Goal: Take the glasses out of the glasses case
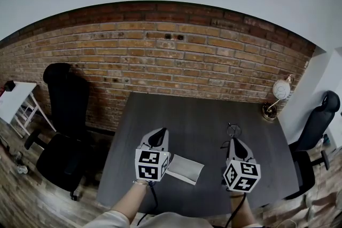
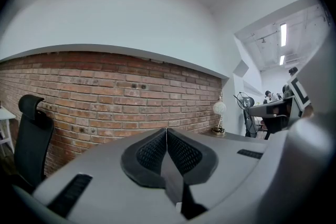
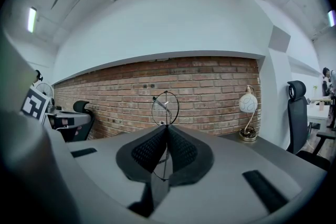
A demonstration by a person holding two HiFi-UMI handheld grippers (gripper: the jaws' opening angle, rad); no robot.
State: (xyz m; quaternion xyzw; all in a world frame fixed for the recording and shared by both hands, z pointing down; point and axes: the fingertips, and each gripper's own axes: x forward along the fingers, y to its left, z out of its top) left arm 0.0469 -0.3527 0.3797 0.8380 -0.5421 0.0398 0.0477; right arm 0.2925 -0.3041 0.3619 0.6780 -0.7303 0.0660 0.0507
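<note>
Pinching the glasses (image 3: 165, 107), the right claw (image 3: 167, 131) is holding them clear of the case (image 1: 184, 169) at nine o'clock; the left claw (image 2: 167, 134) is sitting pressed together, empty.

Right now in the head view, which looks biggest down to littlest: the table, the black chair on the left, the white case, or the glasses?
1. table, biggest
2. black chair, though it sits farther from the camera
3. white case
4. glasses, smallest

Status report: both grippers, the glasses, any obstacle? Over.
Left gripper shut, empty. Right gripper shut on glasses, clear of case. Case on table between grippers. Nothing in the way.
</note>
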